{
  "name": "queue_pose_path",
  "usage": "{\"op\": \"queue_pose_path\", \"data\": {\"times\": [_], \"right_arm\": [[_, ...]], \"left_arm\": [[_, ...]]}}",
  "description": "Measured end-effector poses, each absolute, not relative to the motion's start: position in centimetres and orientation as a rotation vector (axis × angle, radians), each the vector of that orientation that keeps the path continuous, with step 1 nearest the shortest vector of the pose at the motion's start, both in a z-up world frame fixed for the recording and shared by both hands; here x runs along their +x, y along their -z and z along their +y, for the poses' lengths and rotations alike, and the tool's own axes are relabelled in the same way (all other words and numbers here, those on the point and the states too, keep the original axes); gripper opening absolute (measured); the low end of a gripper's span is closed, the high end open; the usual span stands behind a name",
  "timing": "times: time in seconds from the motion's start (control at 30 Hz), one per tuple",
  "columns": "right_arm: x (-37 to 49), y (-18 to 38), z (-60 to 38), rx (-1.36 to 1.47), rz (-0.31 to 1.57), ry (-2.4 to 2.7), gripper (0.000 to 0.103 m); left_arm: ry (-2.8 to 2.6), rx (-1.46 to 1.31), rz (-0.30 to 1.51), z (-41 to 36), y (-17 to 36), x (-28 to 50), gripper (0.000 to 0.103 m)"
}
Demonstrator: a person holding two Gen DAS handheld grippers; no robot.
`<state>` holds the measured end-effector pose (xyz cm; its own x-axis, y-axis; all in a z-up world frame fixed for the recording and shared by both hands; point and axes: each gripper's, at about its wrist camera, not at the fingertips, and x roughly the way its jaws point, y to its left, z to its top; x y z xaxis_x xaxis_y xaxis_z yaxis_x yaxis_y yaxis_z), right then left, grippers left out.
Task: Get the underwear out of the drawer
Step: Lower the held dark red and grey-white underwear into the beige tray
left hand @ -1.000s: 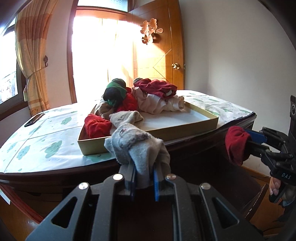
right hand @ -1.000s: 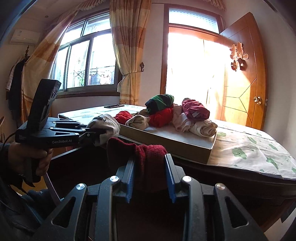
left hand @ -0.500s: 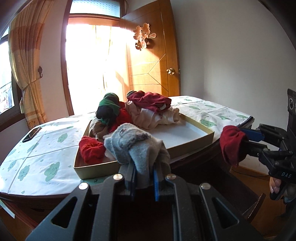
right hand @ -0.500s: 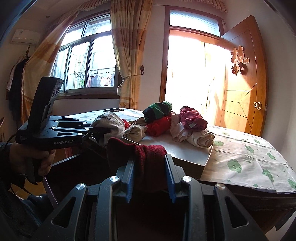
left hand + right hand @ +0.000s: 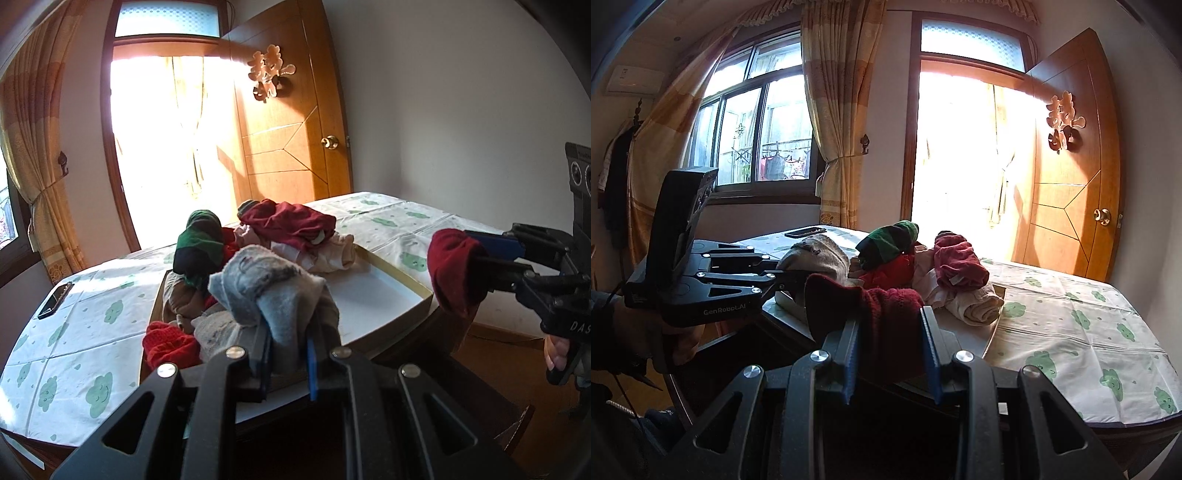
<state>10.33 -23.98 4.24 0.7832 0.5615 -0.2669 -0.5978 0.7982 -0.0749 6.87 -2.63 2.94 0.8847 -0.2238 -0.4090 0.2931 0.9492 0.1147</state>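
My left gripper [image 5: 288,354] is shut on a grey rolled garment [image 5: 273,291], held just above the near edge of the shallow tan box [image 5: 406,291] on the table. My right gripper [image 5: 892,347] is shut on a dark red knitted garment [image 5: 871,306], held off the table's near corner; it also shows in the left wrist view [image 5: 454,269]. The left gripper with the grey garment [image 5: 816,258] shows at the left of the right wrist view. A pile of rolled underwear [image 5: 288,229] in green, red, maroon and cream fills the box's far side. No drawer is in view.
The box sits on a table with a white cloth with green cloud prints [image 5: 74,332]. A dark phone [image 5: 55,305] lies on the cloth at far left. A wooden door [image 5: 291,147], a bright doorway and curtains stand behind. Wooden floor [image 5: 509,354] lies to the right.
Both grippers have risen and moved forward toward the table, each still gripping its garment. The grey garment now hangs over the box's near edge; the box and pile look closer.
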Motion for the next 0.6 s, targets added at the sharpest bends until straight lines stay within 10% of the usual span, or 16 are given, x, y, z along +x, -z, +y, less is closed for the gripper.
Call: {"op": "queue_pose_path", "data": {"times": [0.6], "right_arm": [[18.6, -5.8, -23.9, -0.117, 0.356, -0.584, 0.033]], "left_arm": [[0.269, 0.196, 0.533, -4.4, -2.6, 14.4, 0.012]]}}
